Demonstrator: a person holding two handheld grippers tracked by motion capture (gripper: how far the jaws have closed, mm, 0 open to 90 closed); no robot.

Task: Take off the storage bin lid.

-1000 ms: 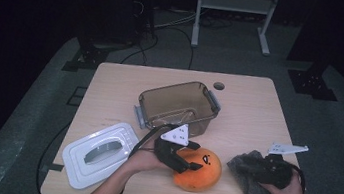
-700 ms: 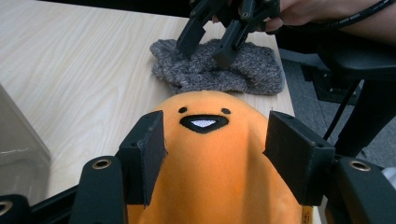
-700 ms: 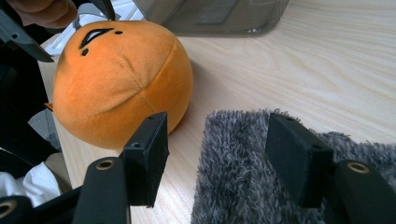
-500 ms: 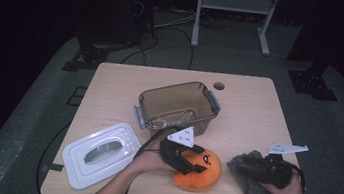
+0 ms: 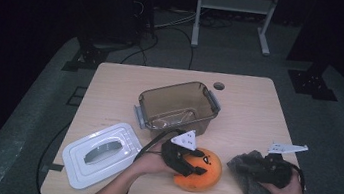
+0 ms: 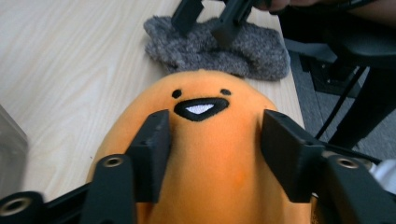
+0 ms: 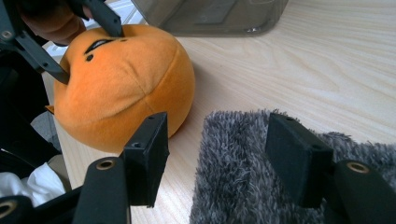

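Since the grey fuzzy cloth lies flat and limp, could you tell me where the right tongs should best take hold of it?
Grip the raised fold of the grey fuzzy cloth near its edge facing the orange plush toy. Come from above, tilted down, since the cloth lies flat on the table and only a bunched ridge offers purchase. The right tongs already straddle that part, open.

High view looks down; 2 gripper views sit close, sharing the orange plush (image 6: 210,154).
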